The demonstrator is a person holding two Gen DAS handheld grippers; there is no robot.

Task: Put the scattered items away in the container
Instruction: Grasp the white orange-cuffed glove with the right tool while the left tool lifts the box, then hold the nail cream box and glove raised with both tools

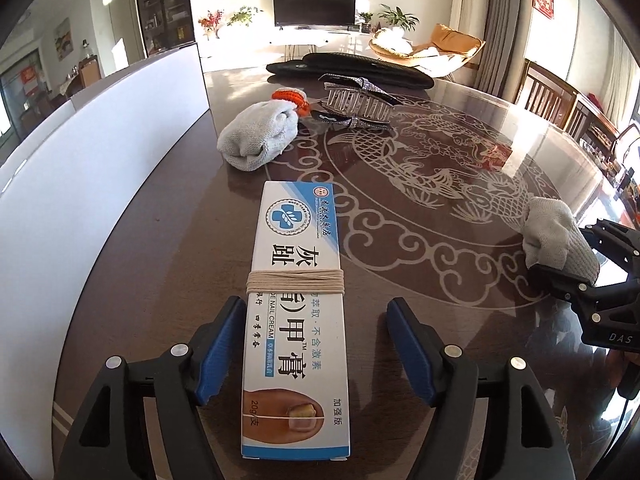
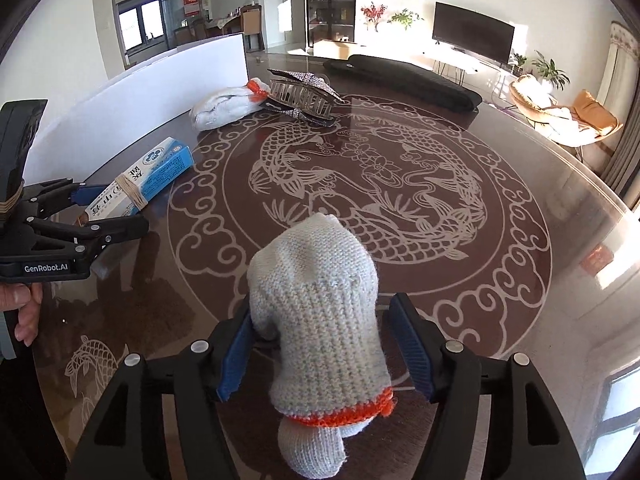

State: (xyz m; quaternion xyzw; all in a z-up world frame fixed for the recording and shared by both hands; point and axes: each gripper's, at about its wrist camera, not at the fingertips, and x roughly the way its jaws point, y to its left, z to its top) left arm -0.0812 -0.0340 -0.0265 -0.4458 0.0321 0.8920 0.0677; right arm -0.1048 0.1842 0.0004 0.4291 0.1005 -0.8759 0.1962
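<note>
Sunlight falls across a dark glossy counter (image 2: 520, 216) inlaid with a pale fish and cloud pattern. Left claw (image 1: 316, 344) is spread wide, its two blue pads standing on either side of a long white and blue nail cream box (image 1: 298, 312) that lies flat on the counter. The left pad sits just beside the box edge, while the right pad (image 1: 412, 352) stands apart from it, so nothing is pinched. A band of beige string (image 1: 295, 282) wraps around the middle of the box. In the right wrist view the same box (image 2: 140, 180) lies between the fingers of the left claw (image 2: 108, 210).

Right claw (image 2: 320, 348) is also spread open, with a rolled grey knit glove (image 2: 320, 308) lying between its pads, orange cuff toward the camera. The left pad (image 2: 236, 360) is touching or almost touching the knit; the right pad is clear of it. From the left wrist view this glove (image 1: 556, 236) rests at the tip of the right claw (image 1: 576, 256).

Farther back, a second grey glove (image 1: 260, 136) with an orange cuff lies near a large glittery hair clip (image 1: 356, 102), the two just beside each other. A white container wall (image 1: 100, 152) runs along the left side of the counter, well apart from the right glove. A black flat pad (image 2: 404, 80) lies at the far edge.
</note>
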